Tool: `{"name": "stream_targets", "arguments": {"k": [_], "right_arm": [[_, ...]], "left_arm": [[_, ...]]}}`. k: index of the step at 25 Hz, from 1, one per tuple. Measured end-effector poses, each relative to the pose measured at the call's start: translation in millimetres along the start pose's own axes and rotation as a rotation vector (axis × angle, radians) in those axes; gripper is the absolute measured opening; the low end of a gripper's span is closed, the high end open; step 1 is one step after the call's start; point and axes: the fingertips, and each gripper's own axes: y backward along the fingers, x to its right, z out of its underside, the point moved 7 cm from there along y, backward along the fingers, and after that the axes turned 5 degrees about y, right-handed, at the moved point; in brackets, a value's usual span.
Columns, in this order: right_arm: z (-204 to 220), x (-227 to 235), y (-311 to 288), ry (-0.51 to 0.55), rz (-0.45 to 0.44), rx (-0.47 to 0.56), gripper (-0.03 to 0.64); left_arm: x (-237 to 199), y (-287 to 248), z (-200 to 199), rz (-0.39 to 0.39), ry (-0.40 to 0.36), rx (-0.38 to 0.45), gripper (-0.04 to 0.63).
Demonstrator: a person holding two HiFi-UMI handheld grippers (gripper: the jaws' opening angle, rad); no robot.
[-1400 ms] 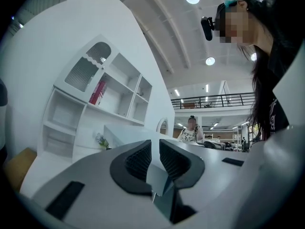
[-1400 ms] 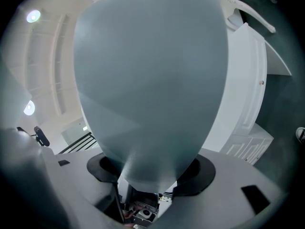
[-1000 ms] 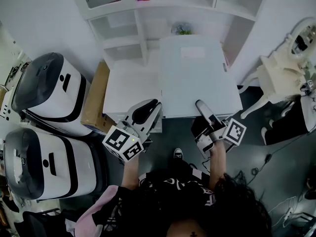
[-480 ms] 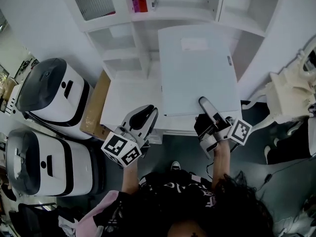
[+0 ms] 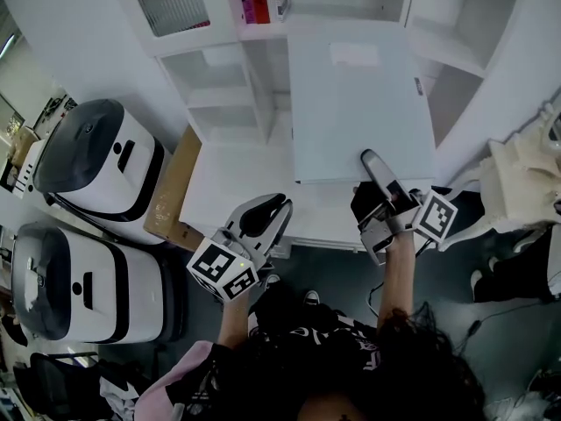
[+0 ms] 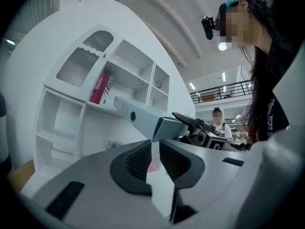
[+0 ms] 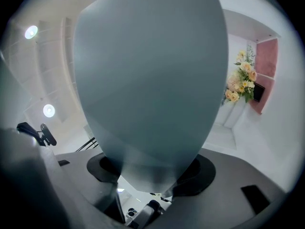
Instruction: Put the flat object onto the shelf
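Holding the flat object [image 5: 359,103] out toward the shelf [image 5: 207,99] — the right gripper [image 5: 375,167] is clamped on its near edge.
Head view: the right gripper's jaws are closed on the board's near edge, and the board stretches away from them toward the shelf front; the left gripper [image 5: 276,207] sits off to the board's left, apart from it. Left gripper view: its jaws are drawn to a thin slit with nothing in it, and the flat object shows edge-on ahead and to the right. Right gripper view: the flat object rises straight out of the clamped jaws — it fills most of the frame.
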Motion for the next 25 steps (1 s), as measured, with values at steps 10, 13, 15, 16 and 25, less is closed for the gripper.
{"name": "stream_targets", "arguments": {"k": [10,13,15,16,25], "right_arm": [[-20.7,9.8,-38.5,0.009,0.020,0.044,0.311],[-19.2,10.9,-54.2,0.041,0.041,0.035,0.311],[-15.4,10.1,-66.1,0.048,0.050,0.032,0.311],[-13.4,9.6,-72.6,0.042,0.048,0.033,0.311],[-6.3,8.6,-95.9,0.049,0.072,0.029,0.311]], "left_arm": [[-27.5,-32.1,-11.0,0.108,-0.001,0.005,0.061],[-38.3,-39.8,-17.5,0.136,-0.007,0.001,0.063],[-47.3,-42.4,-23.6,0.151,-0.008,0.006,0.063],[-53.1,-42.8,-26.9,0.157,-0.007,0.010,0.061],[-80.7,-51.5,-36.1,0.196,0.012,0.021,0.061]]}}
